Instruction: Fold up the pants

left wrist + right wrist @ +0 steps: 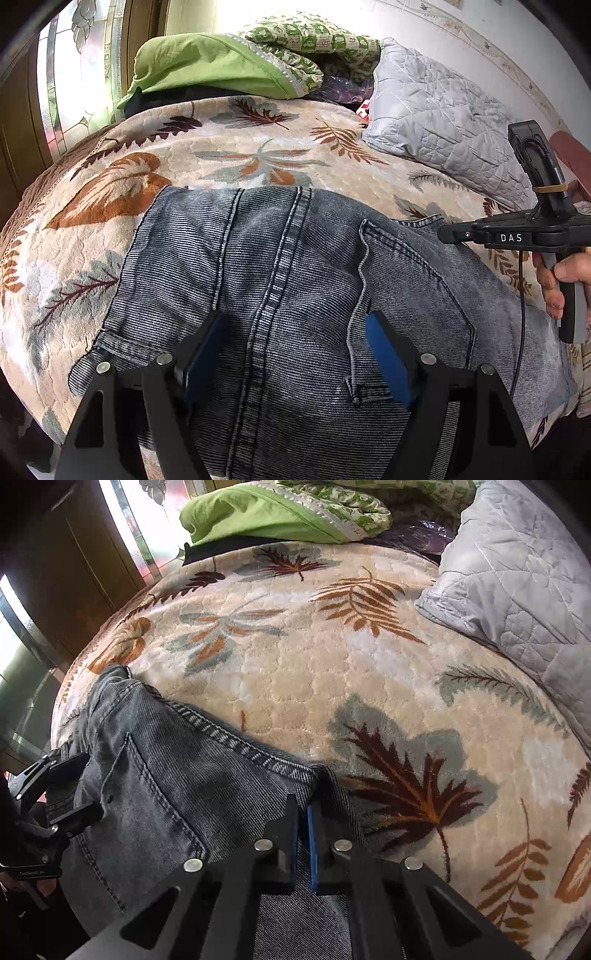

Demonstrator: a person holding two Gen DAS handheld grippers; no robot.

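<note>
Grey-blue denim pants (295, 280) lie flat on a leaf-patterned blanket (236, 155), seat side up with a back pocket (406, 295) showing. My left gripper (295, 332) is open, its blue-padded fingers spread over the centre seam just above the fabric. My right gripper (303, 812) is shut on the pants' waistband edge (314, 775) at the right side of the pants (155, 775). The right gripper also shows in the left wrist view (447, 234), and the left gripper in the right wrist view (79, 788).
A grey quilted pillow (443, 122) lies at the right back of the bed. Green bedding (221, 62) is piled at the far end. A window and wooden frame (74, 572) stand to the left. The blanket (369, 664) stretches beyond the pants.
</note>
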